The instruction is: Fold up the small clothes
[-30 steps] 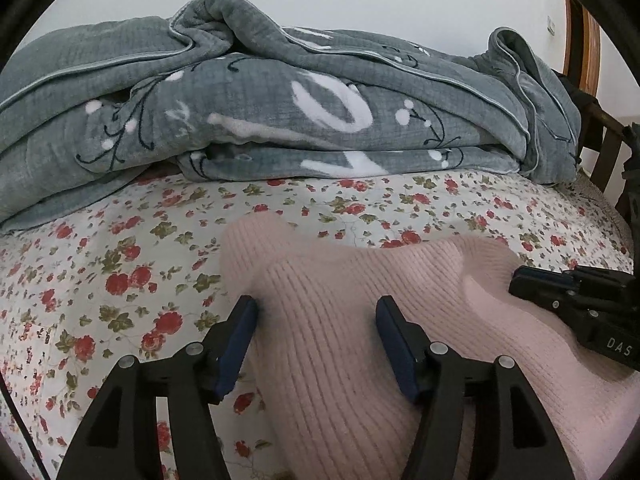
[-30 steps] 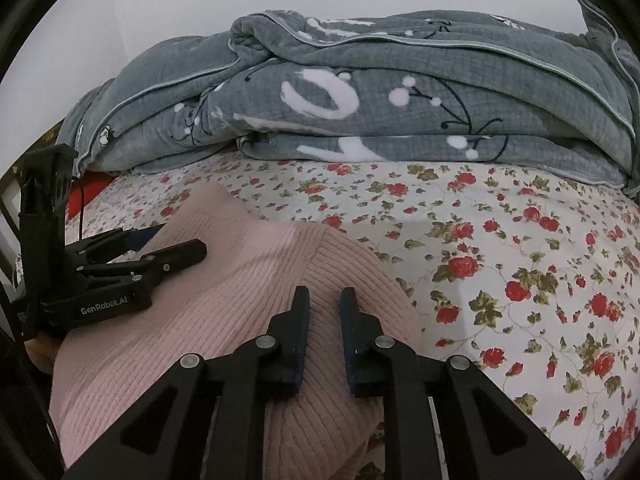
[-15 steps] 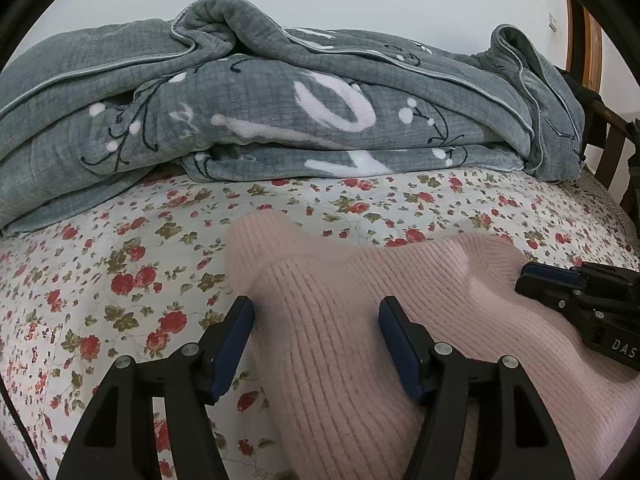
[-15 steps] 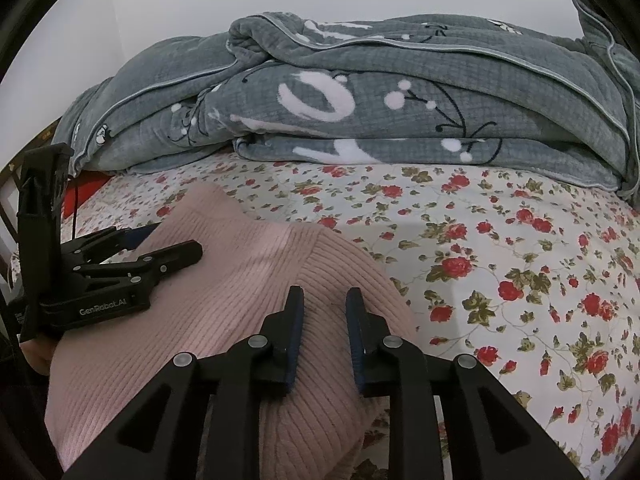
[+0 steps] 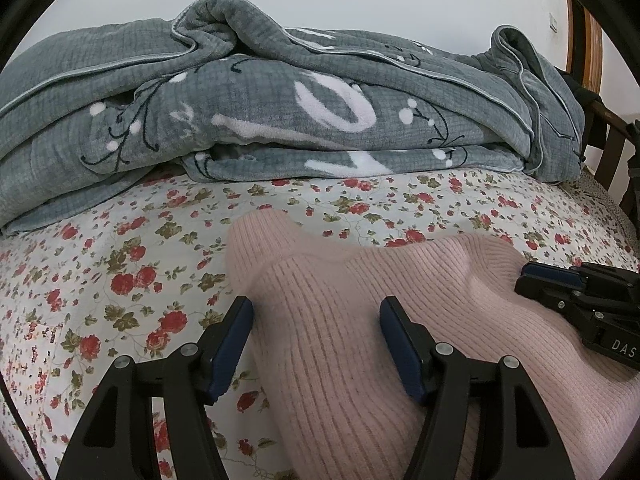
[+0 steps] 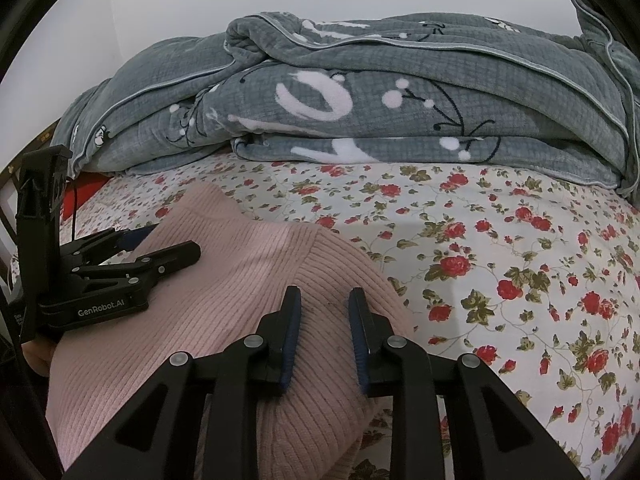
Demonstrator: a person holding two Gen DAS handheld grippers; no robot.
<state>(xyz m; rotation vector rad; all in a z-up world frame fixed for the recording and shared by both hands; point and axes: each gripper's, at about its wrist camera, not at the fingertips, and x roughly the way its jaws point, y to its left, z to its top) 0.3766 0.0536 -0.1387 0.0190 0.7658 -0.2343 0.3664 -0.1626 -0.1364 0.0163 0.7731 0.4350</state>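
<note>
Pink ribbed knitwear, one folded garment, is spread on the flowered bed sheet in front of both tools. The left tool is held wide open over the garment's left edge; the knit lies between its blue pads, but no pressing is seen. The right tool is seen with a narrow gap between its fingers, which are opening; a ridge of the knit sits between them, and the pads no longer appear to pinch it. Two tools are counted, one pink garment, and one grey blanket with white markings, piled at the back of the bed. The garment's near end is cut off by the bottom of both views, so its kind cannot be made out. Part of a hand is glimpsed behind the left tool's body in the right wrist view. A wooden bed frame is cut off at the edge.
</note>
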